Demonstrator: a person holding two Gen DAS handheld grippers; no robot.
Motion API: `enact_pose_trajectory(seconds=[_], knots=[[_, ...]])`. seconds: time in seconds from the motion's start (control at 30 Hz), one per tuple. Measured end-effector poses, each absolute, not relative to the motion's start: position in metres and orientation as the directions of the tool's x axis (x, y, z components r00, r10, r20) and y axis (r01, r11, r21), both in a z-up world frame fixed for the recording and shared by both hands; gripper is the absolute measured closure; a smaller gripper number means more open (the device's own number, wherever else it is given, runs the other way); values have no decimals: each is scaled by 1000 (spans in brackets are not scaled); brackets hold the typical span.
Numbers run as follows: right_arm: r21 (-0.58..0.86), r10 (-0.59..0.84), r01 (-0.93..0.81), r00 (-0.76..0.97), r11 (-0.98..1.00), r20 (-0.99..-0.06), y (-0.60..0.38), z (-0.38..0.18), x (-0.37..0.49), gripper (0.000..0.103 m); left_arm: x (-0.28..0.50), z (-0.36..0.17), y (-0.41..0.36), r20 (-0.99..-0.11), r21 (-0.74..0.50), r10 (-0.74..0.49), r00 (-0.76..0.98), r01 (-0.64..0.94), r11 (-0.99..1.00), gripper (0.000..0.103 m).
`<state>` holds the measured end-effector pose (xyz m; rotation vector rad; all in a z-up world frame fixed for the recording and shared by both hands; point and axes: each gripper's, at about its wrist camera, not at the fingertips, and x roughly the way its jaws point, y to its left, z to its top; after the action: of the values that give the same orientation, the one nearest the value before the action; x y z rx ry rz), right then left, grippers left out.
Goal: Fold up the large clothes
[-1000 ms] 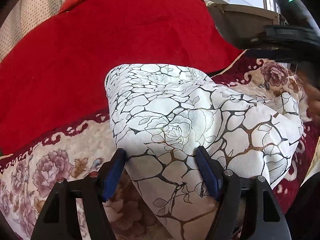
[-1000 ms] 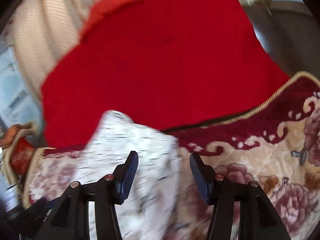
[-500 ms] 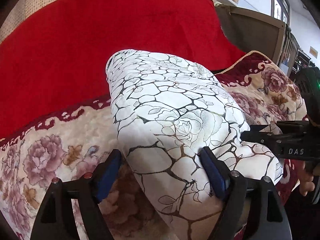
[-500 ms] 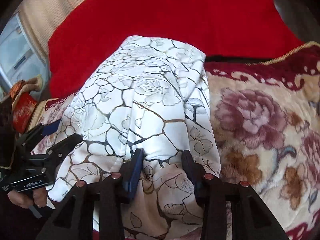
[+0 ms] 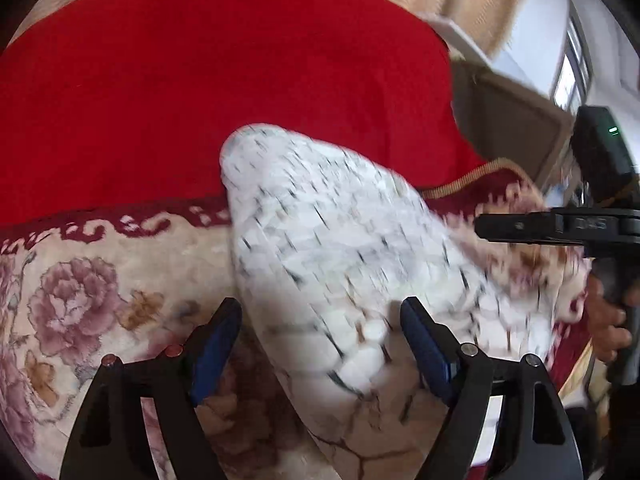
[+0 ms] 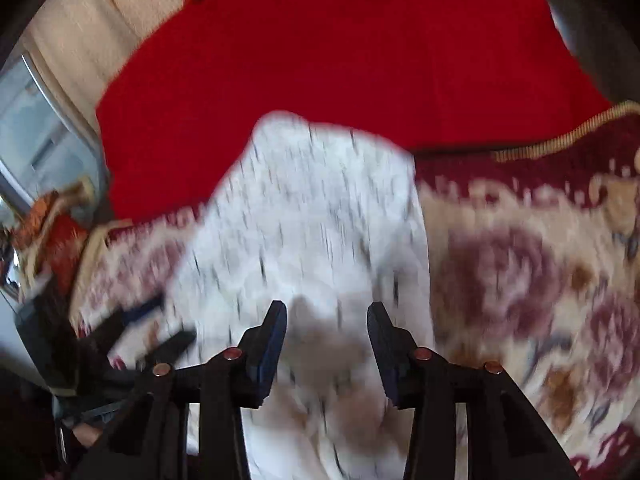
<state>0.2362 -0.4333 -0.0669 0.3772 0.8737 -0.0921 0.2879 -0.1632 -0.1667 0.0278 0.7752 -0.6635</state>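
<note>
The white patterned garment [image 5: 332, 248] is laid folded on a floral blanket [image 5: 80, 280], a red cover [image 5: 200, 80] behind. It is straddled by the left gripper [image 5: 320, 344], released; the right gripper's [image 6: 327, 344] jaws, just widened, are also seen unclenched over it.

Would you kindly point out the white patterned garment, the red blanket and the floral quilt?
white patterned garment [image 5: 340, 248]: left wrist view, middle of the folded bundle.
red blanket [image 5: 200, 80]: left wrist view, its broad centre.
floral quilt [image 6: 520, 280]: right wrist view, a purple flower.
</note>
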Motion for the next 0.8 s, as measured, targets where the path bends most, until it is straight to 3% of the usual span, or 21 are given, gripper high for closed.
enact_pose_trajectory(seconds=[0.1, 0.17, 0.23, 0.33, 0.5, 0.8], knots=[[289, 70, 257, 623, 922, -779, -441, -64, 278, 55, 301, -161, -158, -640, -195, -513, 572, 525, 829, 21], [304, 72, 291, 604, 907, -793, -449, -76, 302, 55, 312, -177, -167, -690, -189, -500, 524, 536, 823, 21], [319, 98, 330, 542, 889, -835, -457, -106, 325, 45, 315, -197, -178, -728, -176, -485, 485, 552, 815, 18], [279, 93, 367, 451, 888, -887, -461, -154, 342, 42, 316, -205, -185, -740, -154, -461, 490, 544, 825, 14], [278, 43, 362, 540, 890, -840, -453, -121, 303, 42, 302, -196, -191, -714, -44, -405, 571, 540, 840, 14], [250, 55, 200, 667, 947, -743, -392, -62, 194, 42, 287, -191, -189, -700, -2, -370, 610, 517, 856, 14]])
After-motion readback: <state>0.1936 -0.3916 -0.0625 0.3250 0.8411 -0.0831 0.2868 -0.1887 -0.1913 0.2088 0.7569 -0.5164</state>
